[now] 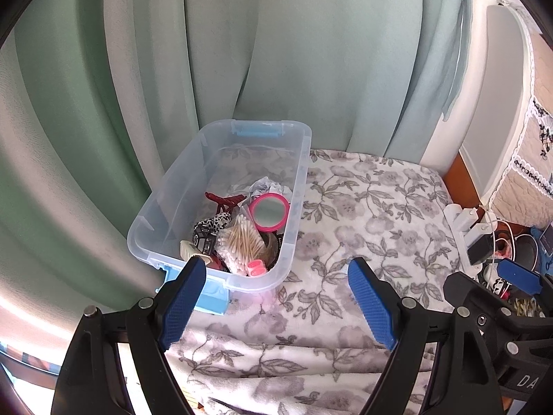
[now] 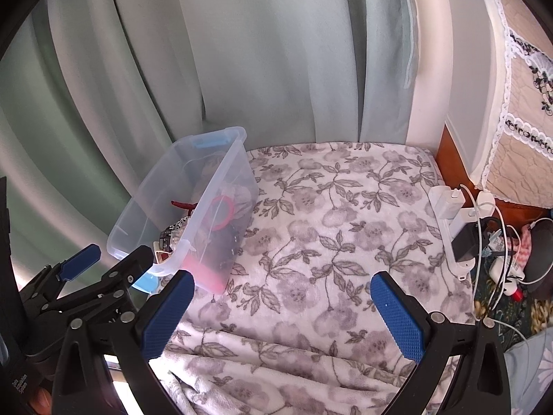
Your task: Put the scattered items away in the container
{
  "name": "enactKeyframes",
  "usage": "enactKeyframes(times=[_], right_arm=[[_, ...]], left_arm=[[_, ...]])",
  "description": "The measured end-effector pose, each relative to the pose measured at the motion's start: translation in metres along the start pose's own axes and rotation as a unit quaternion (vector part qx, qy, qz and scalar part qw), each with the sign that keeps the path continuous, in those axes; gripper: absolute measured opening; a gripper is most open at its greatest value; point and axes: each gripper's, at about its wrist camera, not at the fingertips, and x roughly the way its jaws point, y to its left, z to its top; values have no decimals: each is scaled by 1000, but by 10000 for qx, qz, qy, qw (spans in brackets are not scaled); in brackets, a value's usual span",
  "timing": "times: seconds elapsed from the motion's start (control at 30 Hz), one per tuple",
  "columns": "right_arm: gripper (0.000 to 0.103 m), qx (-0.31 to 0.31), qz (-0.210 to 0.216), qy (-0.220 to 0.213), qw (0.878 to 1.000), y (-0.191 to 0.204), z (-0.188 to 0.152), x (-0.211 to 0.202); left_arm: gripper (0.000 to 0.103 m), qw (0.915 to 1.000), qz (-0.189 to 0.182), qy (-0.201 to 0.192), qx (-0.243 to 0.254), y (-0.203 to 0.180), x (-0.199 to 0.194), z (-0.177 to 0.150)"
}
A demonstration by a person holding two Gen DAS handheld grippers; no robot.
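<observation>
Your main risk is the clear plastic storage bin (image 1: 221, 159) itself: it sits on a soft floral blanket (image 1: 373, 214) at the left edge, against the green curtain (image 1: 276, 52), so a careless nudge from either gripper could tip or slide it. Its contents, a pink round mirror (image 1: 270, 211), cotton swabs (image 1: 242, 238) and a red hair claw (image 1: 223, 200), are heaped at the near end. No loose items show on the blanket. Your left gripper (image 1: 276, 269) hovers apart and empty just before the bin's near corner; your right gripper (image 2: 281, 287) hovers apart and empty over bare blanket.
</observation>
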Motion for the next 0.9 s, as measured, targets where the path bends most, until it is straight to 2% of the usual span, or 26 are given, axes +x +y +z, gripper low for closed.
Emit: enactKeyframes(times=[0.43, 0.9], right_arm=[[103, 58, -103, 41, 9999, 2, -4, -3], [103, 21, -138, 39, 9999, 4, -3, -9]], left_arm=[[85, 9999, 73, -58, 121, -2, 0, -1], [85, 9999, -58, -91, 26, 4, -2, -2]])
